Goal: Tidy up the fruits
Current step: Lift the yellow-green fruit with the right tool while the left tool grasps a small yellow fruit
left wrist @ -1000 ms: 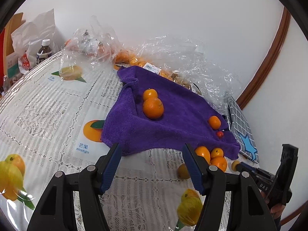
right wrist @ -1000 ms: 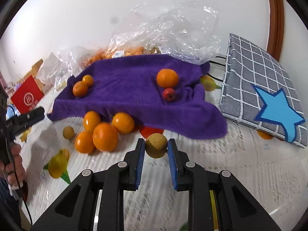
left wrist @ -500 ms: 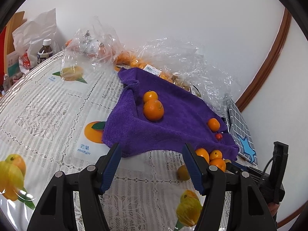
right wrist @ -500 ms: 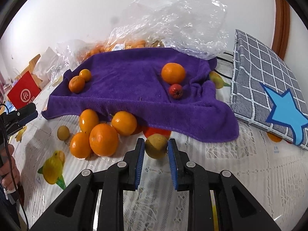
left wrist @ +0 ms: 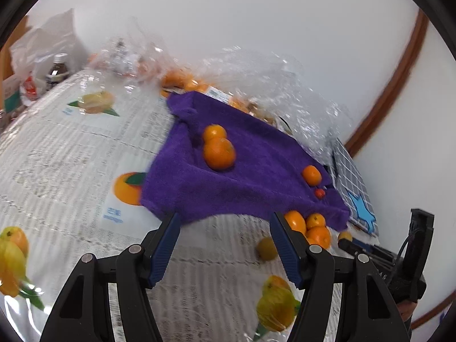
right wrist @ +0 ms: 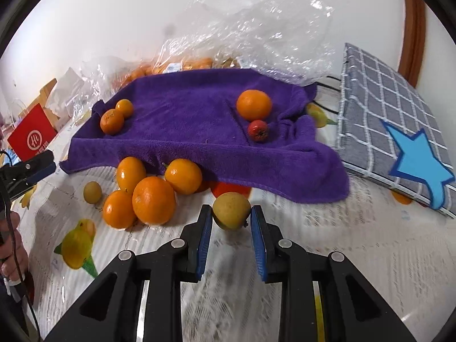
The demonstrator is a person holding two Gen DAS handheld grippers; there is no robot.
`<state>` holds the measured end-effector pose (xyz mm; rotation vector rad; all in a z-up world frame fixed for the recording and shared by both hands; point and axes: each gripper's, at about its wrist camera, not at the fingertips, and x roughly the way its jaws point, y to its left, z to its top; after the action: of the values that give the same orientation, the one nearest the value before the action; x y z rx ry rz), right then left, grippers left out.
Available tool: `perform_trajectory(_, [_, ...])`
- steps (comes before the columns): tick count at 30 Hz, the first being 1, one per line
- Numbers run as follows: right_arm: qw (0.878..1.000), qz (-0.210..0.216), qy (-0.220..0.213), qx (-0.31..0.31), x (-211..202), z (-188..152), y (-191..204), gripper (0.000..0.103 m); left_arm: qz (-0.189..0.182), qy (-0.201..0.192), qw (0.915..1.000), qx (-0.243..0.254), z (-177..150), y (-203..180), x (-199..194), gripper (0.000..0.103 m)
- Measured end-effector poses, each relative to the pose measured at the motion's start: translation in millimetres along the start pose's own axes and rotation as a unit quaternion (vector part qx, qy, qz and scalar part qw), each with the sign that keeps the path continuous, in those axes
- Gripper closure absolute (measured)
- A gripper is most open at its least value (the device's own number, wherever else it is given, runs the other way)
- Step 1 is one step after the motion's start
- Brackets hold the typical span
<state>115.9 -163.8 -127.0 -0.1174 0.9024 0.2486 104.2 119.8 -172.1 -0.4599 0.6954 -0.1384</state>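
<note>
Lower now, right hand-held gripper jaws, just easing apart, flank yellow-green fruit; left hand-held gripper half-open, empty.

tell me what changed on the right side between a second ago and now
The right tongs carried the small yellow-green round fruit toward the purple towel, close to the cluster of oranges. Their jaws have just been opening slightly, with the fruit between them and a small gap at the right pad. The fruits on the towel stayed put, and the left tongs remain open and empty.
</note>
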Motion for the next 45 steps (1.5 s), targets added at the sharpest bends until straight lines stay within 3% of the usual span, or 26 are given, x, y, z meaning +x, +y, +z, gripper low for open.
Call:
perform_trajectory(5, [1.0,-0.009,-0.014,0.007,-26,-12,-8,0.076,-0.038,0.044,0.9976,0.037,-7,-22,14,0.041])
perform_trajectory(9, [1.0,-0.018,-0.016,0.014,-39,-24,-13,0.076,-0.021,0.064,0.9965,0.05,-10,-37,30,0.043])
perform_trajectory(16, [0.999,-0.02,-0.013,0.034,-52,-46,-20,0.076,0.022,0.087,0.9929,0.078,-17,-51,49,0.078])
perform_trajectory(17, [0.999,-0.017,-0.013,0.045,-54,-48,-22,0.076,0.024,0.088,0.9926,0.081,-18,-52,49,0.079])
perform_trajectory(26, [0.998,-0.002,-0.011,0.058,-55,-53,-15,0.076,-0.008,0.086,0.994,0.067,-18,-47,46,0.079])
perform_trajectory(36, [0.998,-0.001,-0.017,0.06,-62,-54,-8,0.076,-0.031,0.052,0.9961,0.065,-17,-47,33,0.079])
perform_trajectory(45, [0.998,-0.003,-0.049,0.047,-81,-45,-3,0.076,-0.024,0.011,0.9986,0.046,-11,-41,20,0.079])
